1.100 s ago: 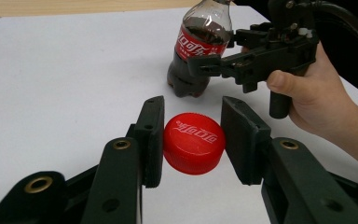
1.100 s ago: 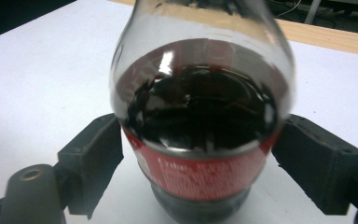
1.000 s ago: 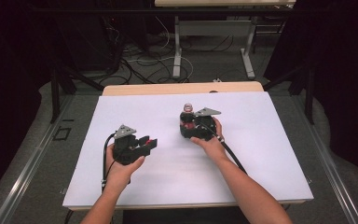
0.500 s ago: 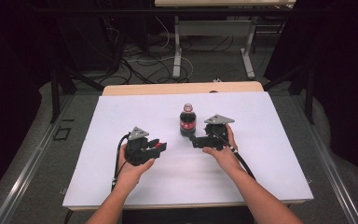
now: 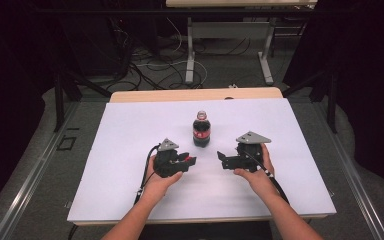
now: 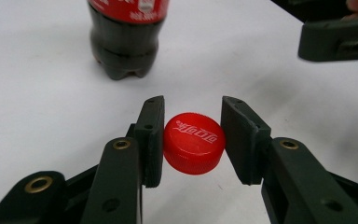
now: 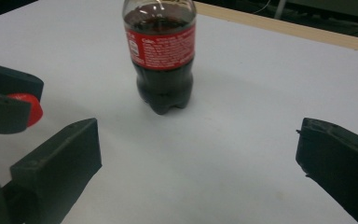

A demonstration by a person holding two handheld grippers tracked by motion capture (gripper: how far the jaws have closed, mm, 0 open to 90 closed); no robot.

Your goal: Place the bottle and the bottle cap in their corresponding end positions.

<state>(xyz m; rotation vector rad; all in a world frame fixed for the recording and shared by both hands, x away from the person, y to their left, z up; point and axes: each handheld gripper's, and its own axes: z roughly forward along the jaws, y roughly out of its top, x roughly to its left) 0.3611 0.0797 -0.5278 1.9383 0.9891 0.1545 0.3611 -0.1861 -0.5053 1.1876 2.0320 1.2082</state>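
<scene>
A cola bottle (image 5: 201, 130) with a red label stands upright and uncapped mid-table. It also shows in the left gripper view (image 6: 126, 42) and the right gripper view (image 7: 163, 60). My left gripper (image 6: 193, 106) is shut on its red cap (image 6: 193, 142), held just above the sheet. From above, that gripper (image 5: 187, 161) sits in front and left of the bottle. My right gripper (image 7: 198, 140) is open wide with nothing between its jaws, in front and right of the bottle (image 5: 221, 160). The cap (image 7: 33, 109) shows at the right gripper view's left edge.
A white sheet (image 5: 105, 150) covers the table, with a wooden strip (image 5: 195, 94) at the far edge. Beyond it are cables and metal table legs (image 5: 190, 55) on the floor. Black cables trail from both grippers towards the near edge.
The right gripper has come off the bottle and moved right and nearer the person, now open. The left gripper has shifted right towards the centre. The bottle stands free.
</scene>
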